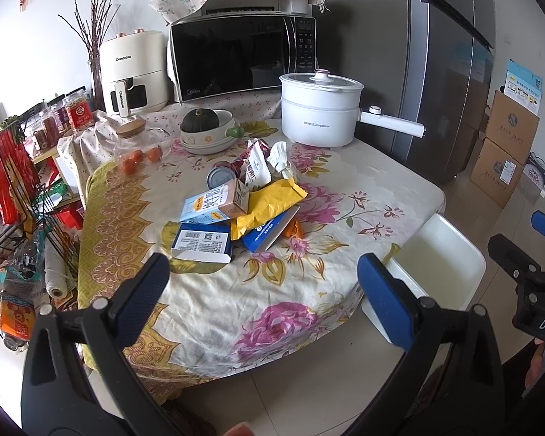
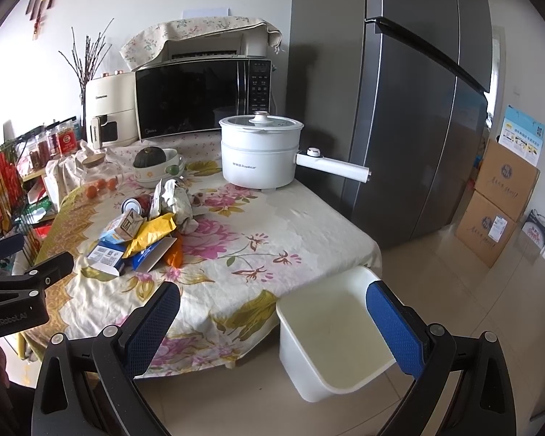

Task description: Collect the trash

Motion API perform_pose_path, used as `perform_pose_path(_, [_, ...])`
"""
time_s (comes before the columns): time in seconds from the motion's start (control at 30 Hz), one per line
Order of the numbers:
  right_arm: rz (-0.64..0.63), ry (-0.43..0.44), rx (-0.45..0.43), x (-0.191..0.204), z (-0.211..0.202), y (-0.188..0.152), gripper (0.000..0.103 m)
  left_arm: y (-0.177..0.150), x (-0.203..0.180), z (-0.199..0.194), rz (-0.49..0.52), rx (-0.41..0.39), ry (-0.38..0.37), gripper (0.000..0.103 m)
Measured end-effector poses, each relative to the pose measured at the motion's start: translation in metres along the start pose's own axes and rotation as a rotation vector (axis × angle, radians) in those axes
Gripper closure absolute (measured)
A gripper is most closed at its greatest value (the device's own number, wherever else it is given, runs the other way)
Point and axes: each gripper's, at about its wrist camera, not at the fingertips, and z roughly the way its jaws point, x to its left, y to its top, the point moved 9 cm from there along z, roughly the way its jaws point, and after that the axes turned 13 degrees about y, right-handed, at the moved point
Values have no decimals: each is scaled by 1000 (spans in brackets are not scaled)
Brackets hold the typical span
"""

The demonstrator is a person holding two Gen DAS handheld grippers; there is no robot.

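Both claws wide open, nothing between the pads. Left gripper [image 1: 263, 298] hangs off the near edge of the table [image 1: 363, 189], level, fingers aimed at the trash pile [image 1: 243, 203] mid-table, well short of it. Right gripper [image 2: 274, 321] sits lower and to the right, jaws framing the white bin [image 2: 330, 330] on the floor, just beside the table's near right corner; not touching it as far as I see. Each claw shows at the edge of the other's view, side by side and apart.

Pile: yellow bag [image 1: 269, 200] on top, small carton [image 1: 236, 196] leaning on it, blue boxes [image 1: 203, 241] at the front, can [image 1: 218, 178] and crumpled wrappers [image 1: 272, 161] behind. White pot [image 1: 319, 109] and bowl with squash [image 1: 207, 130] stand further back, clear of the pile. Bin looks empty.
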Motion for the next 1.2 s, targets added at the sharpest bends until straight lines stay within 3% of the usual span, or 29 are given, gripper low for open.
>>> perform_pose_path(0.47, [2,3,13,-2,3,-1,0,-5,-1,3,11,9,0,0])
perform_pose_path(0.73, [17,64,29,1,8,15,0,5,1,14,13,78,-78,0])
perform_pose_path(0.9, [33,153,123,5,33,36,0,19,4,33,56,128,-110,0])
perform_pose_path(1.2, [61,250,294,9,118,57,0,28,45,109,-52,275,-101,0])
